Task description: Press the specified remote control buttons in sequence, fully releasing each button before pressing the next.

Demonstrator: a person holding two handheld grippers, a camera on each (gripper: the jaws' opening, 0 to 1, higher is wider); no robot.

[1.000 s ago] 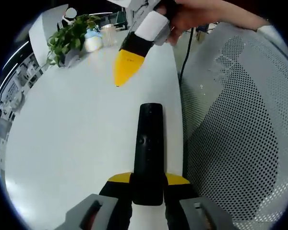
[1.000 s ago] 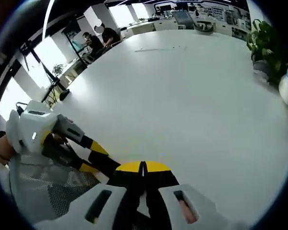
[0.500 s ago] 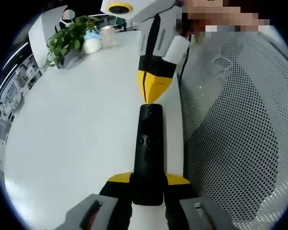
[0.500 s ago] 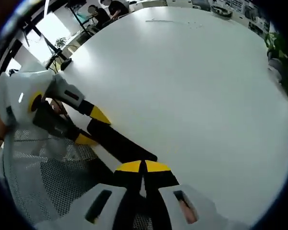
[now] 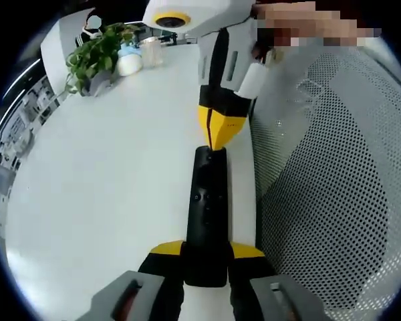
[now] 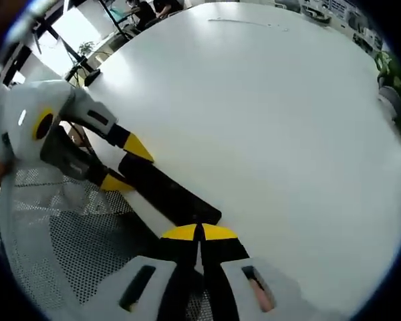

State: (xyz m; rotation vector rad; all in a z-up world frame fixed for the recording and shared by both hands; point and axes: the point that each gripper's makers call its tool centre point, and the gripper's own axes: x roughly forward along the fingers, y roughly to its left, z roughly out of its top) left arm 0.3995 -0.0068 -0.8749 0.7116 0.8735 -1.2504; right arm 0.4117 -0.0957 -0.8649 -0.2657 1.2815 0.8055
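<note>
Holding the long black plastic remote control [image 5: 208, 214] by its near end above the white table [image 5: 107, 194], the left gripper [image 5: 207, 257] points it lengthwise at the right gripper [image 5: 217, 144], whose closed yellow tips meet its far end.

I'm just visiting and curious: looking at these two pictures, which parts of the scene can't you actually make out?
- Remote control, left gripper view: button labels too small and dark to read.
- Its near end is hidden between the left hand-held gripper.
- Right hand-held gripper tip sits at the remote's far end; whether it presses a button cannot be told.
- Right gripper view: that tip covers the remote's end.
- Items by the plant are blurred.
</note>
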